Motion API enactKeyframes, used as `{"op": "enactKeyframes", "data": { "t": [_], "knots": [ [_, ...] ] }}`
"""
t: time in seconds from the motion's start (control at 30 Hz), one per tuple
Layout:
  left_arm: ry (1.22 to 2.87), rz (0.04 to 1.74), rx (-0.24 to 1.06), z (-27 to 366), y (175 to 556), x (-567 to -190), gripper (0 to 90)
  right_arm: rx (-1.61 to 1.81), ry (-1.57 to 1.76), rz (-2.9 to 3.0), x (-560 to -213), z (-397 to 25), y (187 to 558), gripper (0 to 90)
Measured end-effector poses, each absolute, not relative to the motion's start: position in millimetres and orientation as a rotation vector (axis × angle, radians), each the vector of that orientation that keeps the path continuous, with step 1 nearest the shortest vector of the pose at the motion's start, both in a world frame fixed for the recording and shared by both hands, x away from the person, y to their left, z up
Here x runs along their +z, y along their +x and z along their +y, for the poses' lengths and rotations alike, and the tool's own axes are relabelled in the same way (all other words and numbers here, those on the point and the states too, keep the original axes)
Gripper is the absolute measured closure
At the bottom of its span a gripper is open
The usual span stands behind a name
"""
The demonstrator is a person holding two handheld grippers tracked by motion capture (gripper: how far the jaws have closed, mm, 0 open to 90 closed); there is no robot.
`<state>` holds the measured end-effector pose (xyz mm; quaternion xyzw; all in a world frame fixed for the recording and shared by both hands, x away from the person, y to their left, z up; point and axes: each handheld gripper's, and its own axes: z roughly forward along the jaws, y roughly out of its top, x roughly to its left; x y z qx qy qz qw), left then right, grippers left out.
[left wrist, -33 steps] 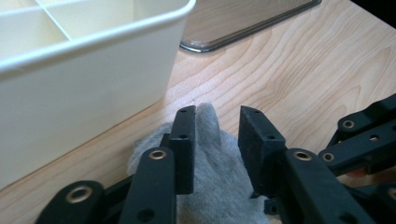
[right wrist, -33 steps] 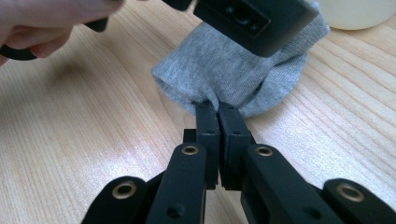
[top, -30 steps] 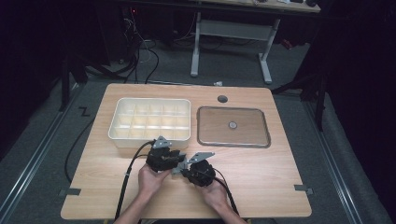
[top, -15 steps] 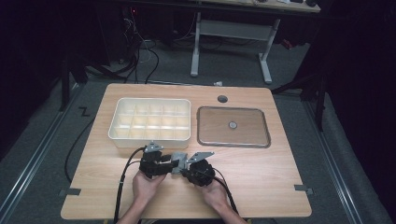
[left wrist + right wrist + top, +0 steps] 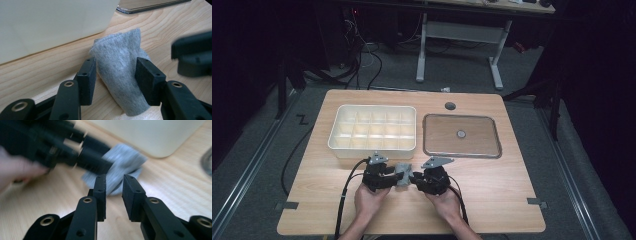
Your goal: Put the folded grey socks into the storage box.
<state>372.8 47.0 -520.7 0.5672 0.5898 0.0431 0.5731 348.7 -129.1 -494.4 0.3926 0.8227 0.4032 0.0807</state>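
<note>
On the desk (image 5: 492,192) just in front of the cream compartment box (image 5: 373,128), a grey sock (image 5: 122,75) sits grasped between the left gripper's (image 5: 115,75) fingers, while the right gripper's (image 5: 113,195) fingers hang released, narrowly parted, just before it.

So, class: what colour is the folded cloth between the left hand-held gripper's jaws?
Plain grey knit, no pattern. The cloth shows best in the left gripper view.

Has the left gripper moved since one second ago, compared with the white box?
Yes. In the high view the left gripper has drawn back from the white box toward the person; it was close to the box's front wall before.
</note>
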Motion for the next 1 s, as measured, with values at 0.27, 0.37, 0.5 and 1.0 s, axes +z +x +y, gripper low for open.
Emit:
{"op": "enactKeyframes", "data": {
  "t": [0.27, 0.37, 0.5, 1.0],
  "knots": [
    [1.342, 1.375, 0.118, 47, 372, -521, 51.3, 1.197, 1.293, 2.419, -504, -125, 371, 67.9],
    [1.342, 1.377, 0.119, 46, 372, -521, 51.3, 1.197, 1.322, 2.419, -507, -123, 374, 68.0],
    [1.355, 1.370, 0.127, 46, 371, -522, 52.7, 1.177, 1.314, 2.435, -512, -119, 376, 69.9],
    [1.369, 1.374, 0.121, 45, 376, -531, 51.1, 1.066, 1.219, 2.457, -526, -113, 375, 80.2]
  ]
}}
